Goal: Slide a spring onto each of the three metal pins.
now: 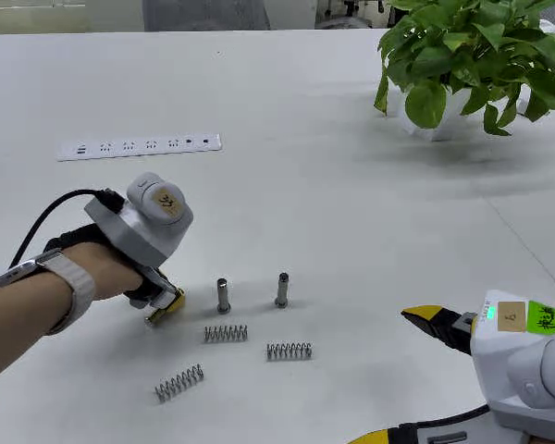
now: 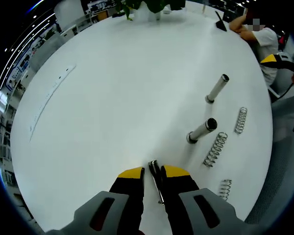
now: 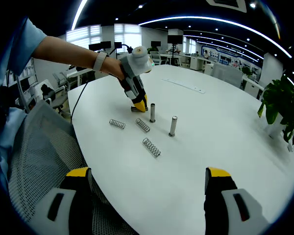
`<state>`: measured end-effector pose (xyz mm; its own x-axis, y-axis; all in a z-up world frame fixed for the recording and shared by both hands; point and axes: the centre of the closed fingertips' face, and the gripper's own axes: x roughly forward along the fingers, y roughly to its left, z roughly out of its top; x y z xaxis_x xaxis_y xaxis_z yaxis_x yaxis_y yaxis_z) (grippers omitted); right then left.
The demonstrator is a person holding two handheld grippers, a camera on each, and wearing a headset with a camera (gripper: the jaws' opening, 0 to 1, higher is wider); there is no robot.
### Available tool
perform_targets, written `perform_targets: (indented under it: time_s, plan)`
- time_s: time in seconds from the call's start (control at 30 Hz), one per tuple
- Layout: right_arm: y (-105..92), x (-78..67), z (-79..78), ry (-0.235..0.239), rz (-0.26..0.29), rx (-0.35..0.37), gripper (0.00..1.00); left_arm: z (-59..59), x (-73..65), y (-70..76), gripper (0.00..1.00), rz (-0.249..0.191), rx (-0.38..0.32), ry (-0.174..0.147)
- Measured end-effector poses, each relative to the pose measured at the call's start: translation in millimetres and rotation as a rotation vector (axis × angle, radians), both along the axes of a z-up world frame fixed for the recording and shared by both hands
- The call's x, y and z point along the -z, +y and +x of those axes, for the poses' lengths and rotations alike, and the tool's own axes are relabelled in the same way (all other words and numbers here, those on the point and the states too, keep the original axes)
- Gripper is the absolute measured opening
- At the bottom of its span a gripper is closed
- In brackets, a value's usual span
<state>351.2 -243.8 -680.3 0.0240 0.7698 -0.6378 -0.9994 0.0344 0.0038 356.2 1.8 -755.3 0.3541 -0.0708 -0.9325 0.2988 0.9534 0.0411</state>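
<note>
The left tool (image 1: 165, 308) is low on the left of the head view, tip down close to the white surface (image 1: 333, 203). In the left gripper view, at the bottom middle, its two sides are pinched on a thin pin (image 2: 157, 182). Just right of it in the head view two more pins stand up straight, the near pin (image 1: 223, 295) and the far pin (image 1: 282, 289). Below them three springs lie flat: the top spring (image 1: 226, 333), the right spring (image 1: 289, 351) and the bottom spring (image 1: 178, 383). The right tool (image 3: 148, 174) is wide apart and holds nothing. It waits at the lower right of the head view.

No spring is on a pin yet. I think the job now is to stand the thin pin up beside the others. Hold it straight up and down with its wide end on the surface. Then let go slowly so it does not tip. Keep clear of the near pin so it does not get knocked over.
</note>
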Motion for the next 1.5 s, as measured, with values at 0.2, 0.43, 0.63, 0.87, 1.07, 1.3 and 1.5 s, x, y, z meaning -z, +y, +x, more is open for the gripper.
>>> perform_targets:
  time_s: [0.2, 0.43, 0.63, 0.87, 1.07, 1.3, 1.5]
  plan:
    - [-0.4, 1.6, -2.4, -0.003, -0.002, -0.005, 0.97, -4.3, -1.7, -4.0, 0.1, 0.027, -0.006, 0.044]
    - [0.5, 2.0, -4.0, -0.003, 0.002, -0.003, 0.96, -12.9, -7.5, -6.8, 0.08, 0.007, -0.067, 0.031]
    - [1.2, 1.1, -4.2, -0.004, 0.007, -0.003, 0.96, -8.7, -5.4, -0.9, 0.08, -0.052, -0.13, -0.028]
    - [1.5, 0.9, -4.5, -0.008, 0.003, -0.008, 0.96, -7.2, -4.7, 4.0, 0.08, -0.192, -0.261, -0.124]
    - [2.3, 1.4, -6.1, -0.008, 0.001, -0.013, 0.96, -10.7, -7.5, 6.6, 0.08, -0.206, -0.263, -0.19]
    - [5.6, 0.4, -10.6, -0.008, 0.0, -0.021, 0.96, -12.0, -20.2, 8.3, 0.08, -0.213, -0.277, -0.256]
    - [7.5, 0.1, -12.3, -0.009, 0.0, -0.029, 0.96, -15.5, -29.3, 7.6, 0.08, -0.211, -0.282, -0.311]
